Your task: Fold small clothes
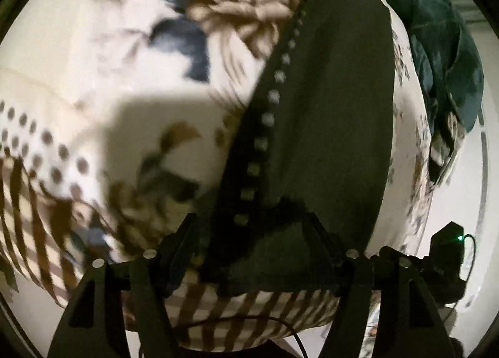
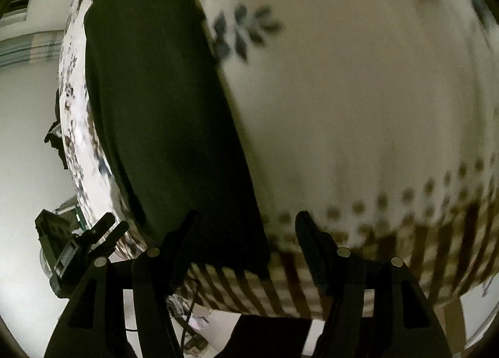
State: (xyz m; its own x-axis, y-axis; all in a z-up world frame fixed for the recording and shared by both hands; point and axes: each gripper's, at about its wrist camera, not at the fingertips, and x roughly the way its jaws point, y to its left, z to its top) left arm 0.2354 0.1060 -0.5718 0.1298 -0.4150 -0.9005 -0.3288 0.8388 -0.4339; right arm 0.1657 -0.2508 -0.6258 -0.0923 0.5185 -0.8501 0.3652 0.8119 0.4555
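A dark green garment [image 1: 327,115] lies flat as a long strip on the patterned bedsheet [image 1: 118,55], with a row of pale dots along its left edge. My left gripper [image 1: 249,230] is open, its fingers either side of the garment's near end. In the right wrist view the same garment [image 2: 162,102] runs up the left half. My right gripper [image 2: 246,230] is open over the garment's near right corner, with the left finger [image 2: 181,236] over the cloth and the right finger [image 2: 312,239] over the sheet.
A heap of teal clothes [image 1: 443,55] lies at the bed's far right edge. The sheet's striped border [image 2: 280,289] hangs over the near bed edge. The other gripper [image 2: 81,245] shows at the left beyond the bed edge. Pale floor surrounds the bed.
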